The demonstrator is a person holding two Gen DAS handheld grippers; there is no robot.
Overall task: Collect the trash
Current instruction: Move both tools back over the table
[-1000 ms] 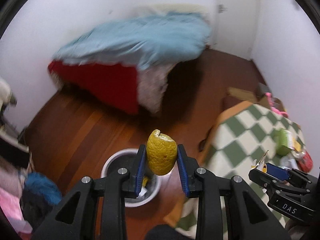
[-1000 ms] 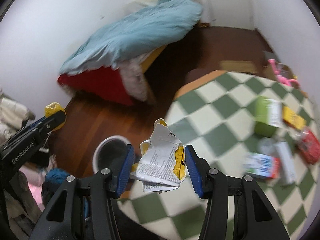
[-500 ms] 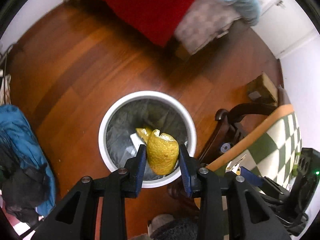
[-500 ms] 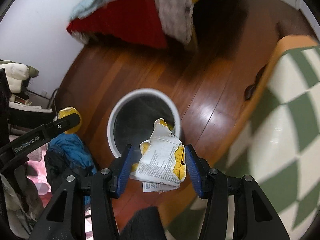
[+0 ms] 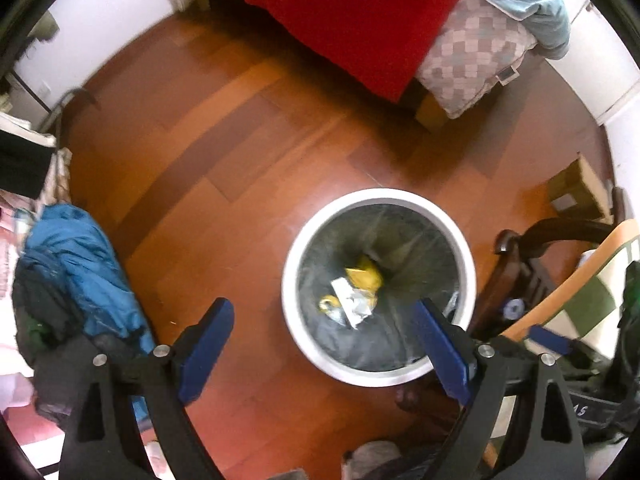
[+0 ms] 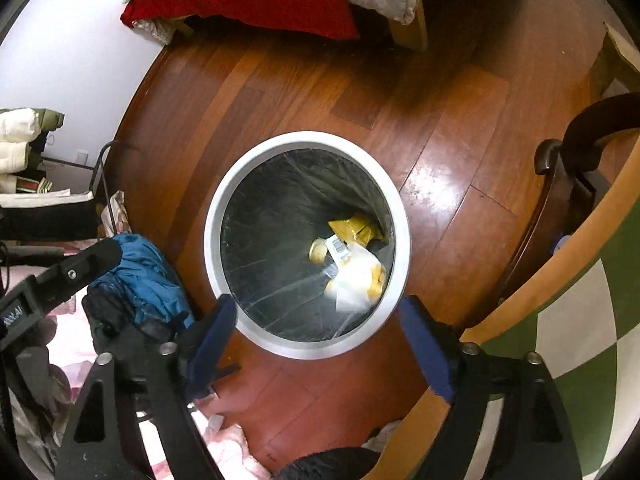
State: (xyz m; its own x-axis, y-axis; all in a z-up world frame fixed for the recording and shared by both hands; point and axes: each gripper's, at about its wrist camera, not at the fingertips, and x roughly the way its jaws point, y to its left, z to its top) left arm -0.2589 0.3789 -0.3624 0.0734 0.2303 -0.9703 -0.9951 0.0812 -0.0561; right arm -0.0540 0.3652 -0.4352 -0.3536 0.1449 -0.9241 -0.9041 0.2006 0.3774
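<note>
A white round bin (image 5: pixel 380 374) with a dark liner stands on the wood floor; it also shows in the right wrist view (image 6: pixel 307 348). Inside lie yellow peel pieces (image 5: pixel 364 274) and a crumpled white and yellow wrapper (image 5: pixel 354 304). In the right wrist view the wrapper (image 6: pixel 356 276) looks blurred inside the bin, beside a yellow peel (image 6: pixel 352 230). My left gripper (image 5: pixel 324 344) is open and empty above the bin's near rim. My right gripper (image 6: pixel 316 340) is open and empty above the bin.
A bed with red cover (image 5: pixel 352 20) stands at the far side. A blue garment pile (image 5: pixel 80 264) lies left of the bin. A dark wooden chair (image 6: pixel 576 168) and a green-checked table (image 6: pixel 580 340) are on the right. A cardboard box (image 5: pixel 580 188) sits far right.
Both grippers have opened over the bin. The yellow peel left the left gripper and the wrapper left the right gripper; both are now in the bin.
</note>
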